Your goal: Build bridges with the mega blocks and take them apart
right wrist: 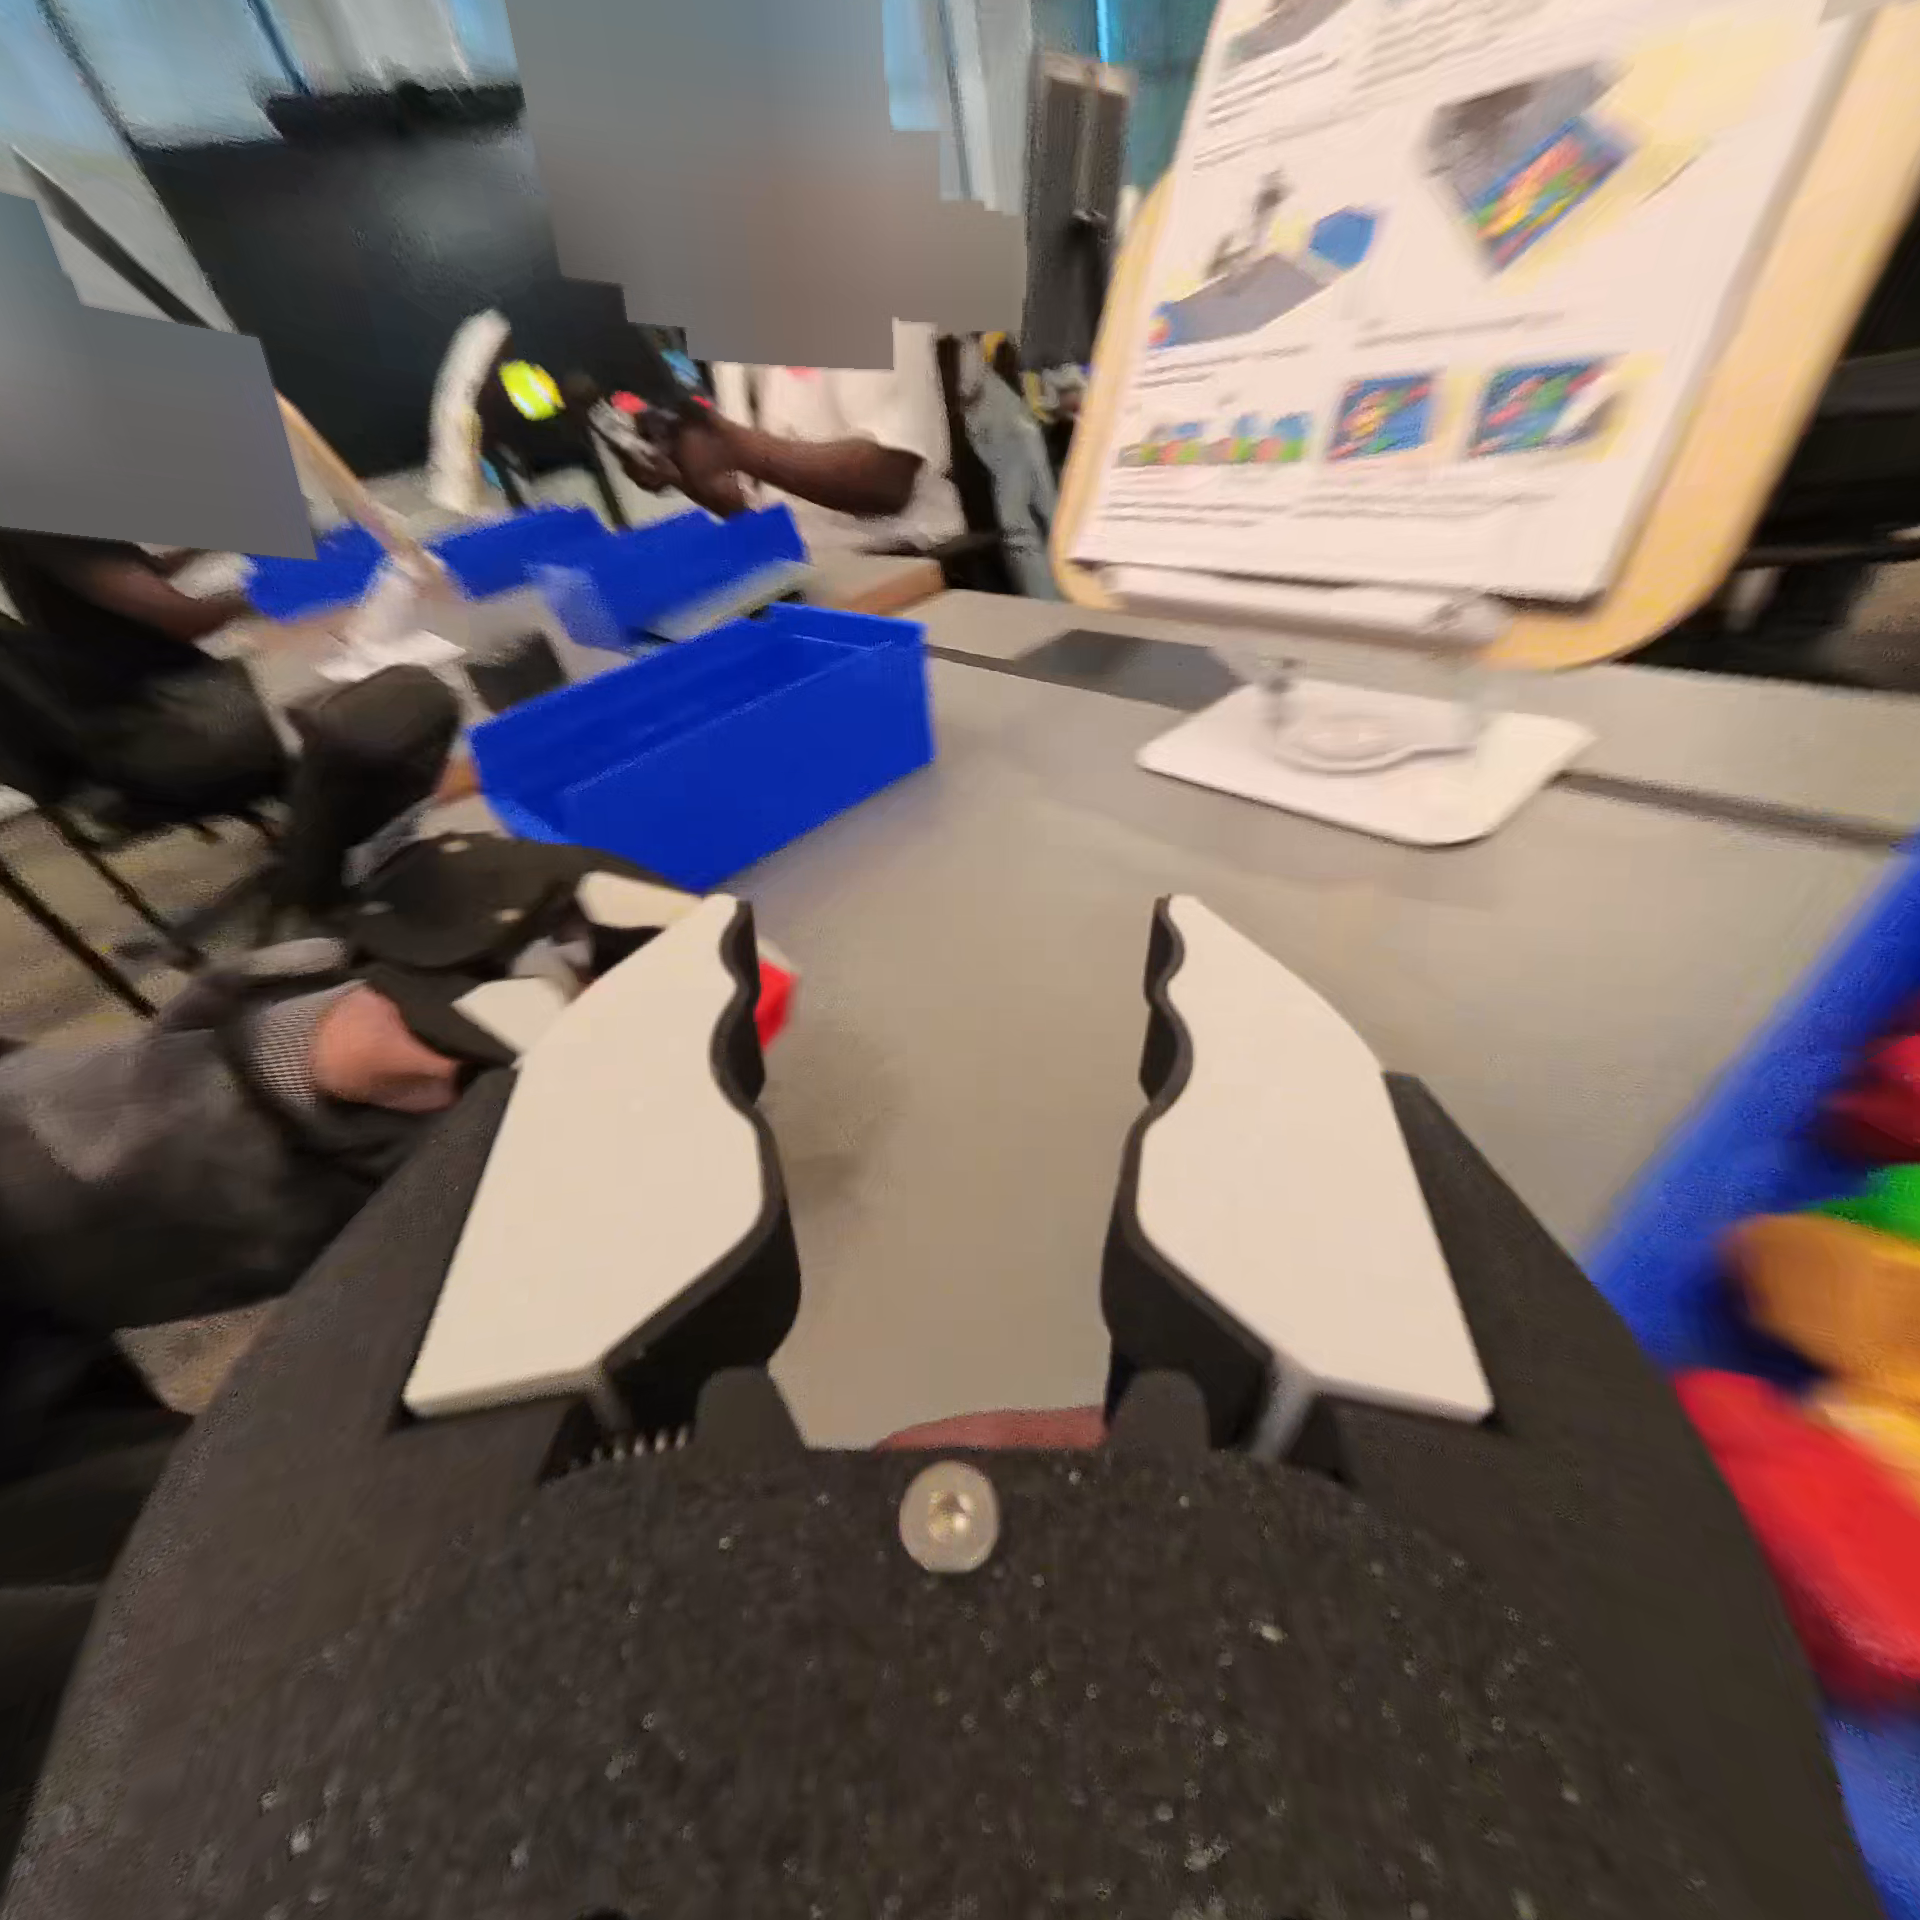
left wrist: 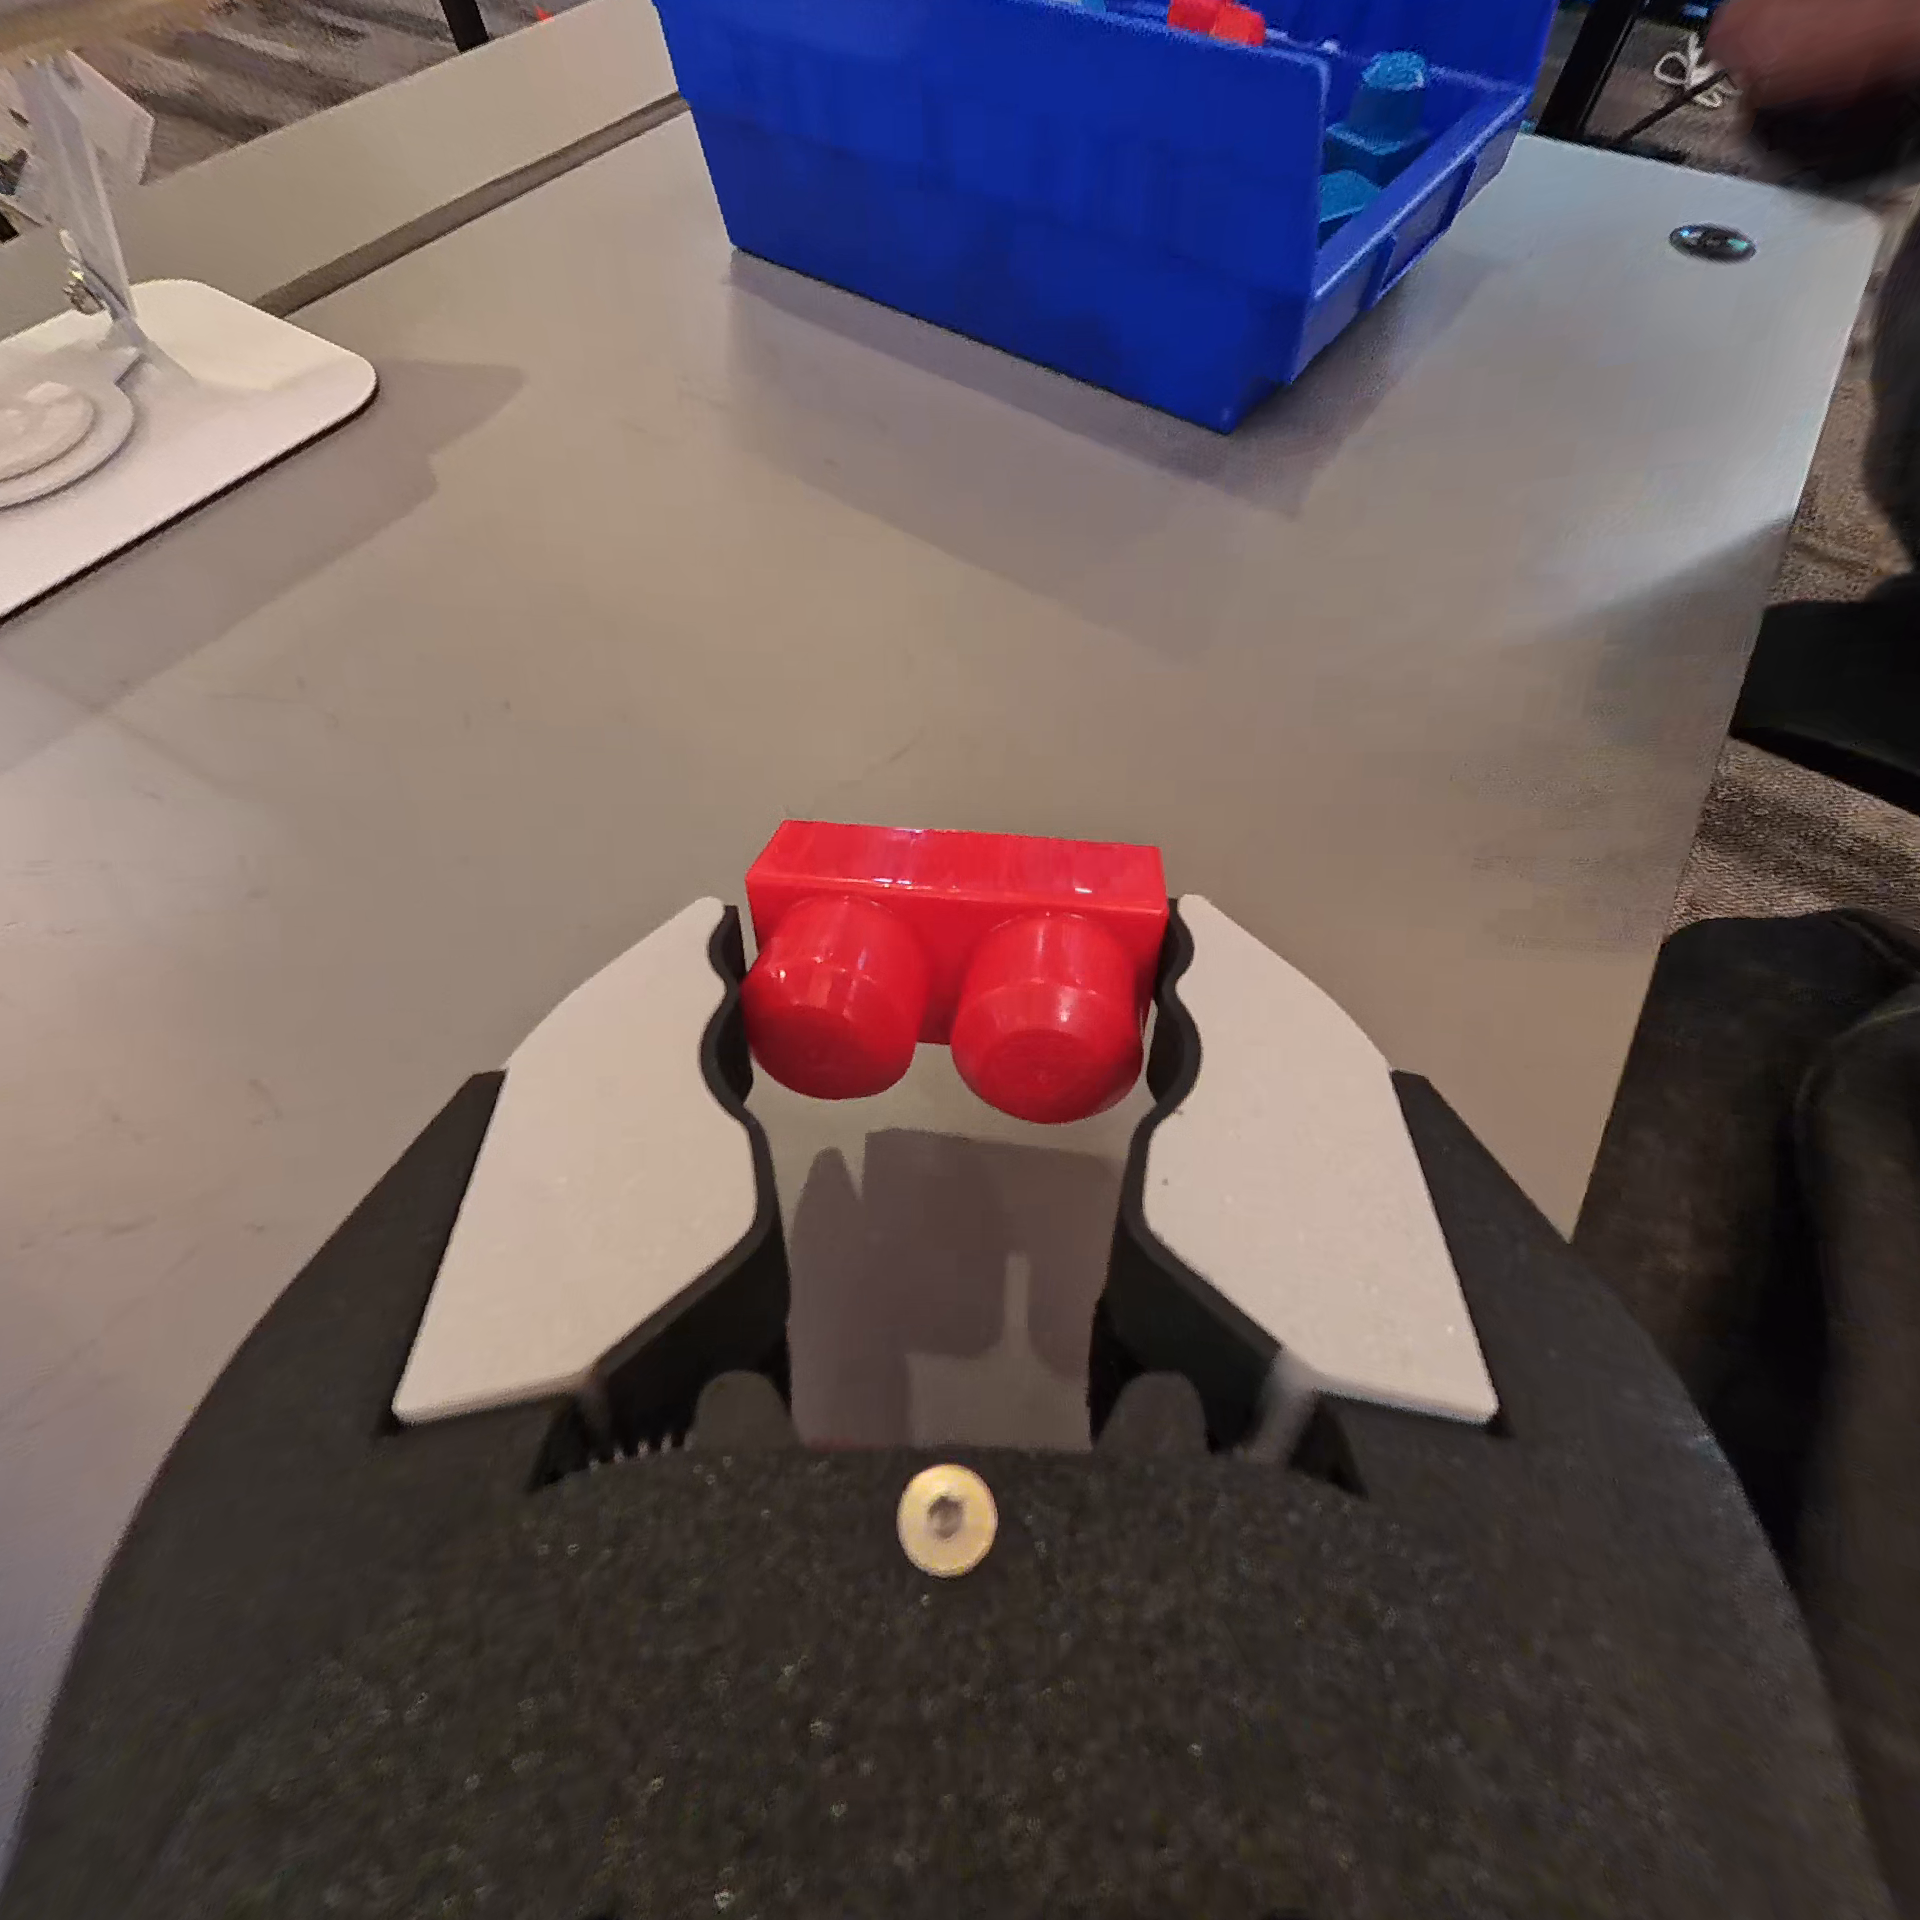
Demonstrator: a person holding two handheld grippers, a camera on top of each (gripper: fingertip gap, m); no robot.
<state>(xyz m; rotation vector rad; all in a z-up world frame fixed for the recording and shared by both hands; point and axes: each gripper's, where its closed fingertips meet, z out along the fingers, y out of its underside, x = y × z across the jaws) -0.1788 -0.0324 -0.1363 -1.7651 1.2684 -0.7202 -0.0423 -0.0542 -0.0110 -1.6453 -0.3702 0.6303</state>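
In the left wrist view my left gripper [left wrist: 951, 961] is shut on a red two-stud mega block [left wrist: 951, 935]. Its studs point back toward the camera and it hangs a little above the grey table [left wrist: 727, 623]. In the right wrist view my right gripper [right wrist: 951, 977] is open and empty above the table [right wrist: 987, 987]. The left gripper [right wrist: 520, 925] shows at the left of that view, with a sliver of the red block [right wrist: 774, 997] past my left finger.
A blue bin [left wrist: 1039, 197] holding red and blue blocks stands at the table's far side. A second blue bin [right wrist: 717, 738] and a bin of mixed coloured blocks [right wrist: 1808, 1299] show in the right wrist view. An instruction board on a white stand [right wrist: 1371, 748] stands behind. People sit beyond. The tips of one gripper are about 20 cm away from the tips of the other.
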